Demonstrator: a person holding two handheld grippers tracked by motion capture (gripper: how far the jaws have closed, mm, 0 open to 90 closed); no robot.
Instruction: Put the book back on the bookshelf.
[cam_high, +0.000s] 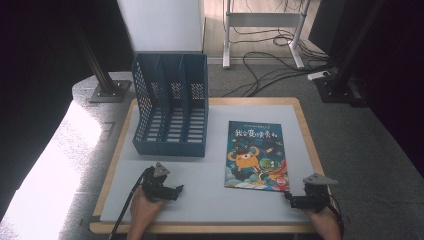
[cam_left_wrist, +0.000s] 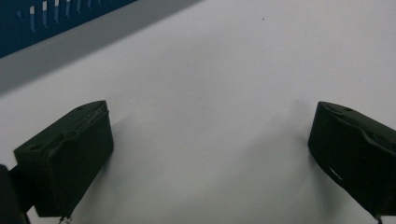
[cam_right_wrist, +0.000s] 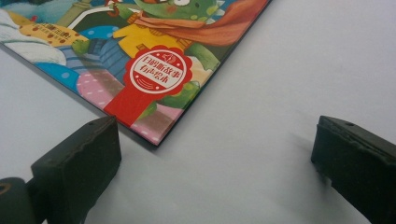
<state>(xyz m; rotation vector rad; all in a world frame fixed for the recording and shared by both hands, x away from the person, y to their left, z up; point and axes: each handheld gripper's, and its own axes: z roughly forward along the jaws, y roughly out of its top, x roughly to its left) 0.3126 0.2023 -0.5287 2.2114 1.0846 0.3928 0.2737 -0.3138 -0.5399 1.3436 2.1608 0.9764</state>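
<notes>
A colourful picture book (cam_high: 257, 155) lies flat on the pale grey mat (cam_high: 210, 200), right of centre. A blue file rack (cam_high: 171, 105) with three slots stands at the back left. My right gripper (cam_high: 288, 198) rests low at the book's near right corner (cam_right_wrist: 156, 135), open, with that corner just ahead of its left jaw and nothing between the jaws. My left gripper (cam_high: 179, 190) sits open on the mat in front of the rack (cam_left_wrist: 46, 23), jaws wide over bare mat (cam_left_wrist: 210, 116).
The mat lies on a wooden table (cam_high: 305, 120) with a raised rim. Behind the table stand a white panel (cam_high: 162, 25), metal stands (cam_high: 107, 82) and loose cables (cam_high: 270, 65) on the floor.
</notes>
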